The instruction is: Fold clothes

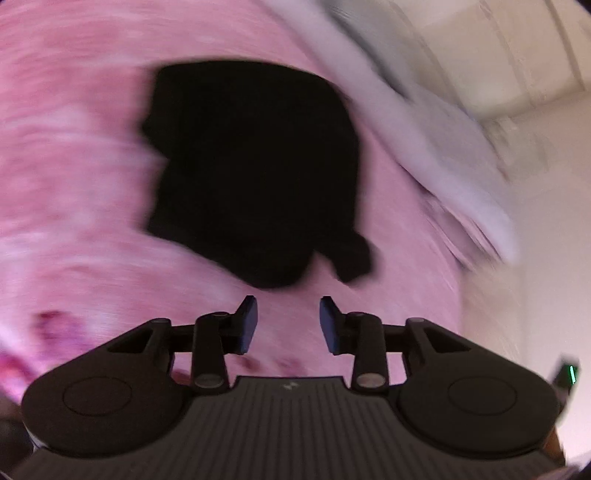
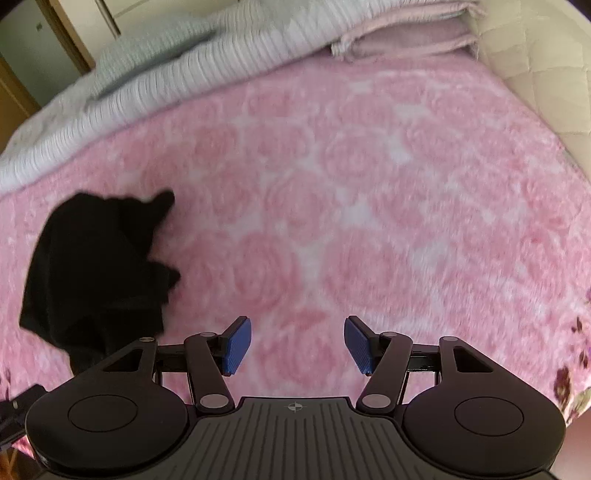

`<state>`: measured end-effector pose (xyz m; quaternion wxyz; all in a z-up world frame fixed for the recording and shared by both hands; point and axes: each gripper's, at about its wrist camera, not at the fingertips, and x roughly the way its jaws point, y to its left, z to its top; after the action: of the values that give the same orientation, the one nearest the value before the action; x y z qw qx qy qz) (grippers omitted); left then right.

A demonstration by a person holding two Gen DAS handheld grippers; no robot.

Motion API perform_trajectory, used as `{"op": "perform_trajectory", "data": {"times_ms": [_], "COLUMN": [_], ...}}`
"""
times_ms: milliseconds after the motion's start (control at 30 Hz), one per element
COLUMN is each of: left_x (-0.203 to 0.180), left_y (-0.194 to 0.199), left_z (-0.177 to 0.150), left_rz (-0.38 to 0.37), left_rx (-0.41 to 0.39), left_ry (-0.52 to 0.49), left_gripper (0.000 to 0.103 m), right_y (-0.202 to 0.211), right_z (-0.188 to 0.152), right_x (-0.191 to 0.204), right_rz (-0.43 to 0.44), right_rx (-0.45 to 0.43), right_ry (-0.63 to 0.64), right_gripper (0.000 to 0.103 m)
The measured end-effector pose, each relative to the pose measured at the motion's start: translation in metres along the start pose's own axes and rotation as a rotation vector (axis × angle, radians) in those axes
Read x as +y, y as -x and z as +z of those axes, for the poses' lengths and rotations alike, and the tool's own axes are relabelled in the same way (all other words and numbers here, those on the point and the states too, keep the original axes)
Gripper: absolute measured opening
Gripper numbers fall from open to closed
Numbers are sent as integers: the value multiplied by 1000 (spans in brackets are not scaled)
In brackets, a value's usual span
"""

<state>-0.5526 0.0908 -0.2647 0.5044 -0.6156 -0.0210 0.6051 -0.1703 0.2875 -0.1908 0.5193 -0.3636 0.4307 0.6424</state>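
A black garment (image 1: 255, 173) lies bunched in a rough square on a pink rose-patterned blanket (image 1: 74, 184). My left gripper (image 1: 288, 323) is open and empty, hovering just short of the garment's near edge; this view is motion-blurred. In the right wrist view the same garment (image 2: 99, 269) lies to the left on the blanket (image 2: 369, 203). My right gripper (image 2: 297, 345) is open and empty over bare blanket, to the right of the garment.
A white ribbed duvet (image 2: 147, 85) is heaped along the far side of the bed, with a folded pink cover (image 2: 402, 33) beside it. A cream padded headboard (image 2: 546, 66) stands at the right. The duvet (image 1: 424, 140) also shows in the left wrist view.
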Motion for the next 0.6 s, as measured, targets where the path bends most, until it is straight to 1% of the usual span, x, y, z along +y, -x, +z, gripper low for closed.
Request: {"op": "perform_trajectory", "data": {"times_ms": [33, 67, 100, 133, 200, 267, 433, 467, 533, 567, 600], "left_x": [13, 25, 34, 42, 58, 79, 125, 131, 139, 143, 146], "left_y": [3, 6, 6, 5, -6, -13, -57, -66, -80, -86, -91], "left_z": [4, 7, 10, 12, 19, 13, 12, 11, 9, 8, 7], "left_rz": [31, 63, 87, 110, 135, 96, -30, -40, -50, -46, -54], "left_rx": [-23, -46, -63, -80, -78, -79, -104, -116, -125, -129, -151], "left_ry": [34, 68, 73, 75, 121, 203, 570, 630, 721, 753, 797], "left_gripper": [37, 39, 40, 43, 44, 44, 44, 44, 44, 41, 40], "right_y": [-4, -7, -11, -14, -19, -22, -33, -35, -40, -41, -42], "right_z": [-2, -4, -5, -5, -6, -6, -6, -6, -7, -9, -9], "right_x": [5, 11, 18, 26, 40, 54, 76, 80, 85, 88, 90], "right_rz": [11, 23, 32, 35, 39, 41, 27, 20, 7, 4, 3], "right_rx": [13, 26, 34, 37, 37, 26, 27, 32, 43, 50, 55], "right_ry": [13, 26, 49, 70, 103, 116, 122, 127, 129, 127, 127], "right_gripper": [60, 60, 60, 60, 60, 60, 60, 60, 60, 60, 60]}}
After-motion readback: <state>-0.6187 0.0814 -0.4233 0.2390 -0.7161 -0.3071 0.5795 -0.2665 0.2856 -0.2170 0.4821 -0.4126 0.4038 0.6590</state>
